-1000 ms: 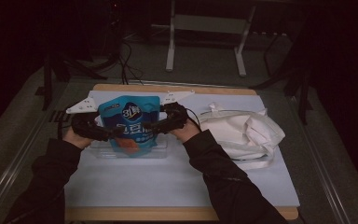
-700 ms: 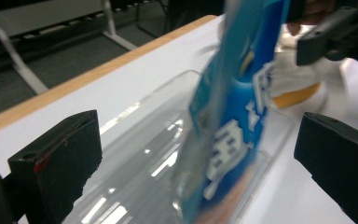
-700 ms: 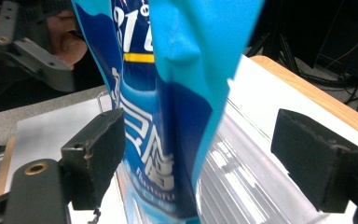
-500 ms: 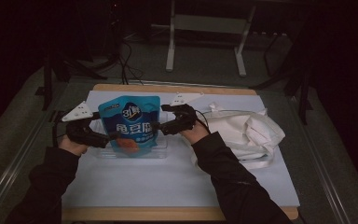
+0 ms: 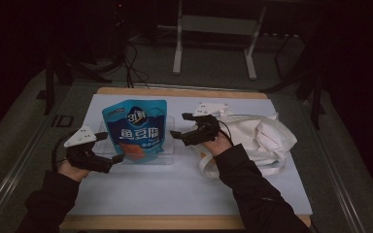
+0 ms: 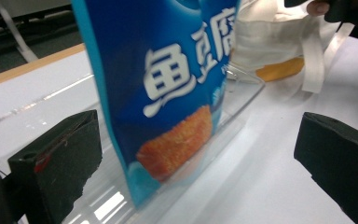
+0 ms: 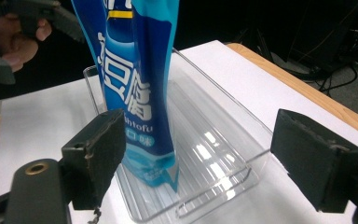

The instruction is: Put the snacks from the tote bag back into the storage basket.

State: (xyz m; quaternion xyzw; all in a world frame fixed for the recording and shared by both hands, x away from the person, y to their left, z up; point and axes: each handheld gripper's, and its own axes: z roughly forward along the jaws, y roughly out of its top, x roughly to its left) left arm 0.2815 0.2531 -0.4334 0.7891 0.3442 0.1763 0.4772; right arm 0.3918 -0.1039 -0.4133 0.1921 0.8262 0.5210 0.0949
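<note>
On the white-covered desk (image 5: 141,189) a blue snack pouch (image 5: 137,128) stands upright in a clear plastic tray (image 5: 167,158), leaning on nothing and held by no one. A second ago both tongs were at the pouch, one at each side; now they have drawn off. The left tongs (image 5: 115,158) sit just off the tray's near left corner, their jaws spread wide with only air and a slice of the tray between them in the left gripper view; they have just been opening and have nothing in their grip. The right tongs (image 5: 178,134) hover beside the tray's right end, jaws likewise wide apart, and the right gripper view looks past them at the pouch's (image 7: 137,88) narrow edge and the ribbed tray floor (image 7: 205,154).

To my eye that means the placing step is finished: the pouch has been set in and let go, and it stands by itself. A cream cloth bag (image 5: 262,141) lies rumpled to the right, with something orange (image 6: 279,69) showing at its mouth in the left gripper view. I'd guess that is where the hands turn next, though a tall pouch on a narrow base could tip if the tray is nudged.
</note>
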